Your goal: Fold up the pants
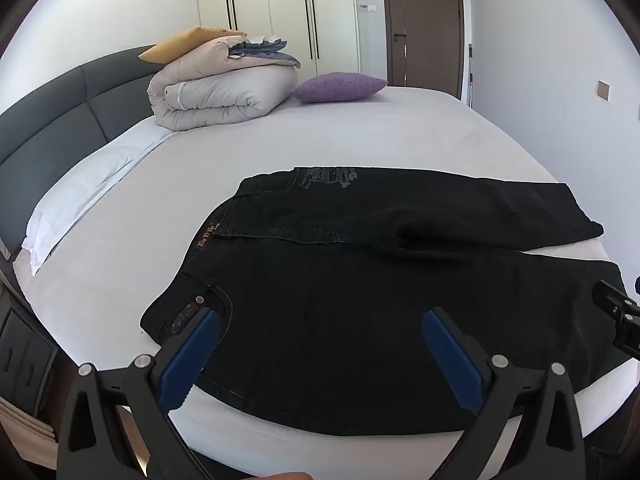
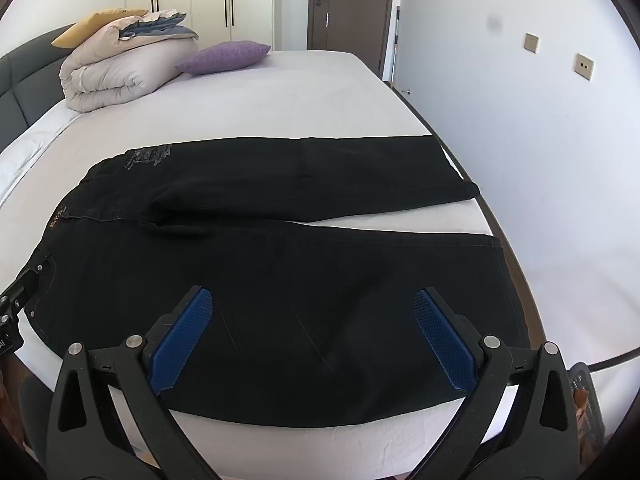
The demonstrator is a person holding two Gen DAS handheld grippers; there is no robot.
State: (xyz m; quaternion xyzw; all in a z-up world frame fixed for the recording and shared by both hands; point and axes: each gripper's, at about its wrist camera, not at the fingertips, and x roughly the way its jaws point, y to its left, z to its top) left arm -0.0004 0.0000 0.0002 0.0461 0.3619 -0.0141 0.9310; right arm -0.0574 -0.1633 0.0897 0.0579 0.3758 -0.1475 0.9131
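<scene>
Pants (image 1: pixel 360 280) flat on bed (image 1: pixel 360 132), waistband left; folded duvet (image 1: pixel 224 92), cushion (image 1: pixel 340 87) behind.

I see black pants (image 1: pixel 360 300) on a white bed (image 1: pixel 320 140), a purple pillow (image 1: pixel 340 87), a grey headboard (image 1: pixel 52 120).

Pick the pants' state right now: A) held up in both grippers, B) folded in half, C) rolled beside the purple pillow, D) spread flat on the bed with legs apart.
D: the black pants lie flat on the bed with a strip of sheet between the legs; the left gripper and right gripper stand open above them, holding nothing.
</scene>
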